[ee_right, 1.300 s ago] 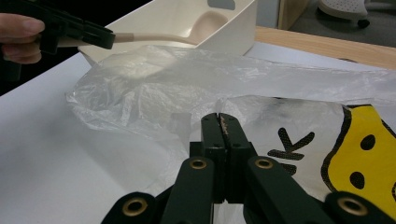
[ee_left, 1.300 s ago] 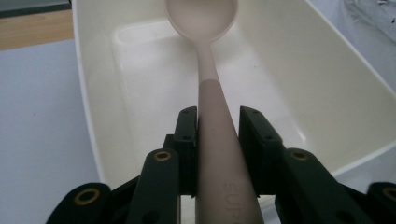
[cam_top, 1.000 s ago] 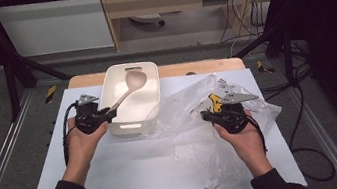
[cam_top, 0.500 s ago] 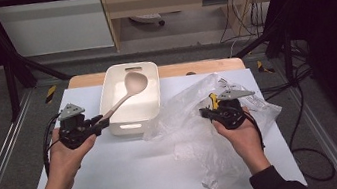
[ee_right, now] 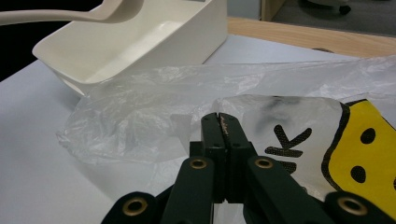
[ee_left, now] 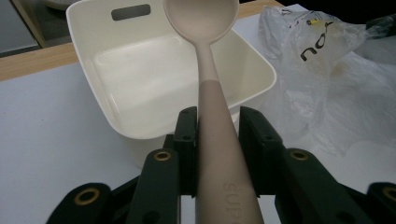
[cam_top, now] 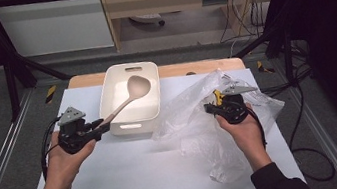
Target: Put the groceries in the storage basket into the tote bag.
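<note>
At the left of the white surface (cam_top: 134,180), the left gripper (cam_top: 100,128) is clamped on the handle of a beige spoon (cam_top: 127,99). From the left gripper view the handle runs straight up between the two black jaws, which press on it from both sides, and the spoon's (ee_left: 211,70) round bowl hangs over the far end of a cream tub (ee_left: 107,88). From the high view the spoon slants up and to the right from the gripper, its bowl above the inside of the tub (cam_top: 108,103) rather than lying on the bottom. The tub is rectangular with slot handles at its short ends, and it stands at the back of the surface, just beside the left gripper's tips.

Right of the tub lies a crumpled clear plastic bag (cam_top: 195,116), spread from near the tub's right wall down toward the front edge of the surface. The right gripper (cam_top: 211,110) rests amid the bag, held by the person's right hand (cam_top: 243,131). From the right gripper view its jaws stand fully together, pinching a fold of the bag's (ee_right: 154,116) thin film, and a yellow print with black dots (ee_right: 364,158) shows on the bag just to the right of them. The tub's (ee_right: 154,42) corner rises beyond the bag in that view, well apart from the jaws.
</note>
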The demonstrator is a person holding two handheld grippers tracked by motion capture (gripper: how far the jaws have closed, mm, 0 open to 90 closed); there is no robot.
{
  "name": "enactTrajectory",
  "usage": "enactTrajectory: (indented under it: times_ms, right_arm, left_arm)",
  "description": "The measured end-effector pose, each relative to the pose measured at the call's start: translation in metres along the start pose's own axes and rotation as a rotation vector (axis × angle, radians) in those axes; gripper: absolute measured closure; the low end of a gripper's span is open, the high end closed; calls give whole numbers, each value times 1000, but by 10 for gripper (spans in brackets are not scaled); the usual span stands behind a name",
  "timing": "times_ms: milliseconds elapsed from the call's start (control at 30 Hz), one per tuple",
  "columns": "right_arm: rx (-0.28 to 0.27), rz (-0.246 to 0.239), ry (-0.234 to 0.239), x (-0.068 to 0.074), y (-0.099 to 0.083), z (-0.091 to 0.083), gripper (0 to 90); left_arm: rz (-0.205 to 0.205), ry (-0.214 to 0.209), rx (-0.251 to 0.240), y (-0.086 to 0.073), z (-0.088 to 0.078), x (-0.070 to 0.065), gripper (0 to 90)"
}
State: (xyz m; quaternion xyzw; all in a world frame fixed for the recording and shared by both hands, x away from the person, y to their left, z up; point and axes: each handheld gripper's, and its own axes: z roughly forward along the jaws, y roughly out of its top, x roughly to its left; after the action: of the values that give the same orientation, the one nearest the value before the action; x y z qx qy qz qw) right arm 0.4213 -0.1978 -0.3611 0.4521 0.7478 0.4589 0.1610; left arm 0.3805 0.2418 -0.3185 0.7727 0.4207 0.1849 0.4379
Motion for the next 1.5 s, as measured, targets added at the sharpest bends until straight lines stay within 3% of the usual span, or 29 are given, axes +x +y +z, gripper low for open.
enactTrajectory:
  times_ms: [400,600,800,1067,1300,1500]
  right_arm:
    - [15,5,-2,-2,-1,5,900]
    - [21,8,5,-3,-2,6,900]
    - [30,10,9,-3,-2,10,900]
    - [35,6,10,-3,-2,12,900]
    - [38,16,9,-4,-2,14,900]
    - [36,19,7,-5,-2,13,900]
  left_arm:
    - [40,-73,-10,-6,-19,-17,687]
    - [72,-139,-7,-10,-27,-28,687]
    - [131,-195,16,-12,-30,-45,687]
    - [173,-285,62,-16,-15,-54,687]
    - [223,-326,100,-18,1,-73,687]
    - [220,-348,121,-26,15,-79,687]
